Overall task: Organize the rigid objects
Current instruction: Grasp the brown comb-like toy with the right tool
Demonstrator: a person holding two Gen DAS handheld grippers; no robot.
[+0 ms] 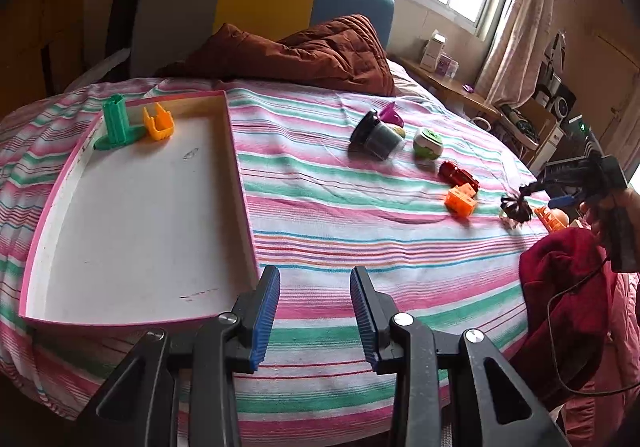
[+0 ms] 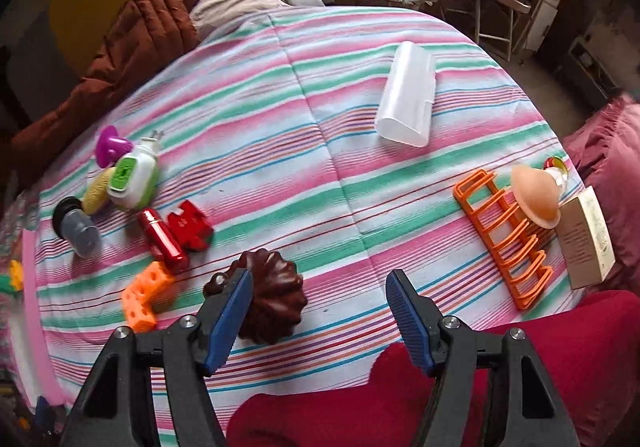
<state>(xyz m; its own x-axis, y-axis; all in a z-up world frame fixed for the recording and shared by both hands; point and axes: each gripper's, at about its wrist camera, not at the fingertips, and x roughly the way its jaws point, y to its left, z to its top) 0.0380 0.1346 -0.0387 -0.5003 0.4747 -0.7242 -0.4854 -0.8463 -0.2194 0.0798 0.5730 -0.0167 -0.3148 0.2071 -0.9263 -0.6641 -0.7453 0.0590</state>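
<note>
On the striped bedspread (image 2: 320,175), brown fluted mould (image 2: 276,301) lies at 7 o'clock by right gripper (image 2: 318,317), jaws apart, empty. Left gripper (image 1: 314,321) apart, empty; pink tray (image 1: 240,183) at its 10 o'clock.

The print on the beige carton (image 2: 585,237) is too small to read

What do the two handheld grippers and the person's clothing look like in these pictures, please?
Both the left gripper and right gripper have black plastic linkage arms with silver rivets and ribbed blue finger pads. A thin black cable trails from the right one over a dark red sleeve.
</note>
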